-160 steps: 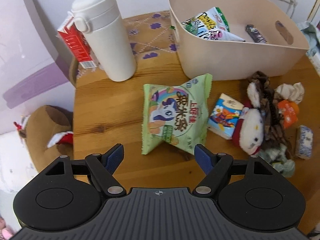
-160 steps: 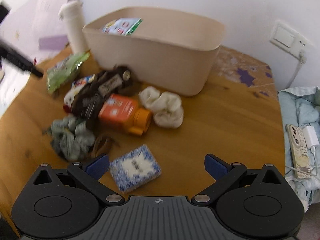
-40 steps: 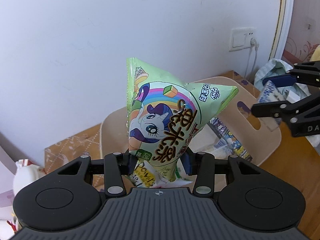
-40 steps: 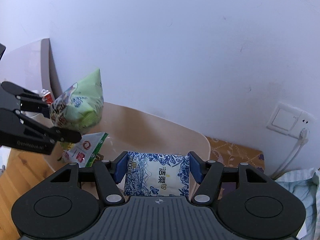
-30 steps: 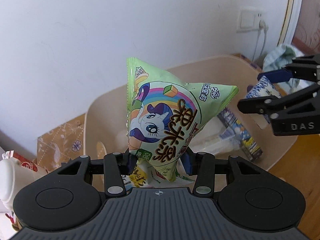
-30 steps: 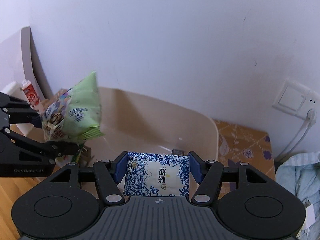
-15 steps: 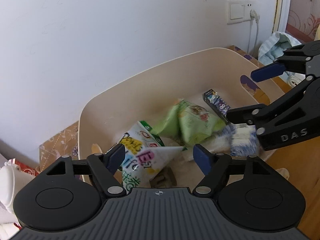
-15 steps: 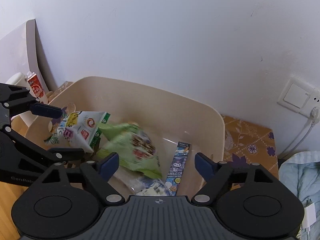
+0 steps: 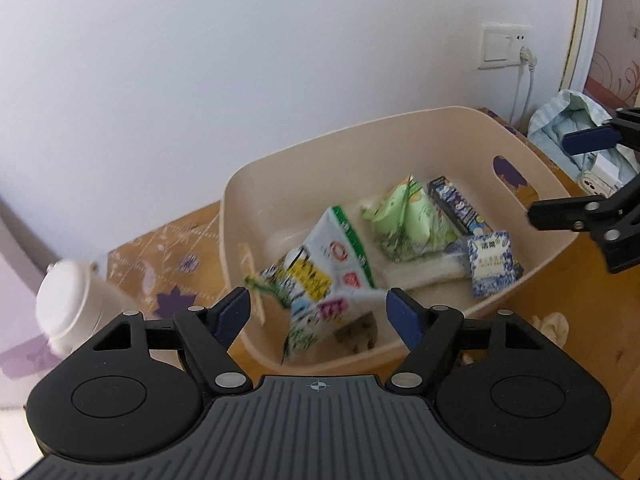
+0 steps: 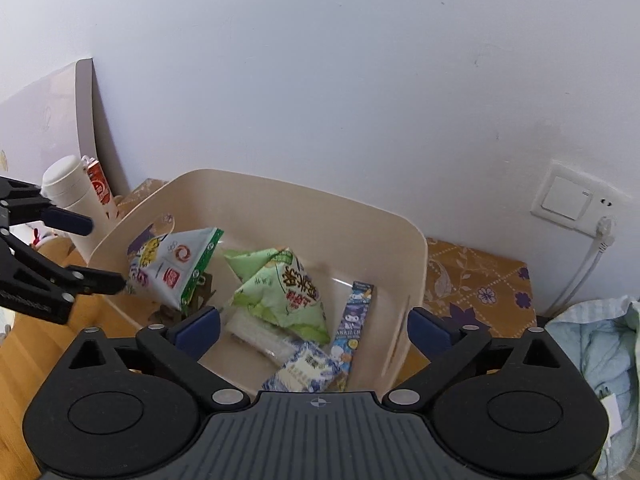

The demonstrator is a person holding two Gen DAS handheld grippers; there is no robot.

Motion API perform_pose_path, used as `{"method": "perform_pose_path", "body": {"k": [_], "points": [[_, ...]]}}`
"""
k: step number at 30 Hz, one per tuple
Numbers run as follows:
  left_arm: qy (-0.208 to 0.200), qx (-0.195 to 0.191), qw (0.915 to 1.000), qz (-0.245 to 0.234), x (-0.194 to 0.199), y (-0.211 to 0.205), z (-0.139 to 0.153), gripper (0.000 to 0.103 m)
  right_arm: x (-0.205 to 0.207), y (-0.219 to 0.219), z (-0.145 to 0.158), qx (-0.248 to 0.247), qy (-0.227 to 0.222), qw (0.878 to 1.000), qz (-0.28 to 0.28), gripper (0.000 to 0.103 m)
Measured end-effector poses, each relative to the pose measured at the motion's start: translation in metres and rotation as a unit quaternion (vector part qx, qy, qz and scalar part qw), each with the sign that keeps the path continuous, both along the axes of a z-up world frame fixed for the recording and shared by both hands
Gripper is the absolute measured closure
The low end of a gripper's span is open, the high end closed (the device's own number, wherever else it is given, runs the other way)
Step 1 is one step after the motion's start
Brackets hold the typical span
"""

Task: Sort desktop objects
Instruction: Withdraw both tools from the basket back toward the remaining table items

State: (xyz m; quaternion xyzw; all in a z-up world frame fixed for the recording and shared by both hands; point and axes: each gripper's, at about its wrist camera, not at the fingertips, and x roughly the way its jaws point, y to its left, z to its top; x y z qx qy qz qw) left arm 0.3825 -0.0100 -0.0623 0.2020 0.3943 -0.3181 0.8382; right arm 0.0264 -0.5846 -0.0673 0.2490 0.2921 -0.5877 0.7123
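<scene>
The beige bin (image 9: pixel 400 136) (image 10: pixel 304 204) stands on the wooden table by the wall. Inside it lie the green snack bag (image 9: pixel 408 220) (image 10: pixel 280 292), the blue-and-white tissue pack (image 9: pixel 493 262) (image 10: pixel 308 370), a white snack bag (image 9: pixel 320 276) (image 10: pixel 176 264) and a slim blue box (image 9: pixel 458 206) (image 10: pixel 354 332). My left gripper (image 9: pixel 320 314) (image 10: pixel 86 248) hangs open above the bin's near left side, with nothing between its fingers. My right gripper (image 10: pixel 314 326) (image 9: pixel 560 176) is over the bin's right end; its jaws are still opening and hold nothing.
A white thermos (image 9: pixel 76 308) (image 10: pixel 70 196) and a red carton (image 10: pixel 98 186) stand left of the bin. A floral cloth (image 9: pixel 160 248) (image 10: pixel 480 284) covers the table behind it. A wall socket with a cable (image 10: pixel 576 204), a bundle of light blue fabric (image 10: pixel 592 344) and a phone (image 9: pixel 598 184) are at the right.
Both grippers opened: the green snack bag and the tissue pack dropped from them into the bin. Both grippers have since drawn back and up a little from the bin.
</scene>
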Motion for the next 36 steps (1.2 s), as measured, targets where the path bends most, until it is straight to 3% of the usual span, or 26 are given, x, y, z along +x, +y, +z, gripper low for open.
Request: {"method": "perform_pose_path", "body": {"k": [15, 20, 36], "points": [[0.033, -0.012, 0.9988, 0.033, -0.04, 0.057, -0.01, 0.027, -0.017, 0.047, -0.023, 0.042, 0.014, 0.999, -0.02, 0.0], [0.044, 0.005, 0.9985, 0.03, -0.047, 0.067, -0.025, 0.027, -0.012, 0.056, -0.04, 0.06, 0.047, 0.997, -0.016, 0.0], [0.097, 0.074, 0.9926, 0.001, -0.049, 0.064, -0.082, 0.027, 0.01, 0.056, -0.082, 0.114, 0.086, 0.99, 0.018, 0.0]]}}
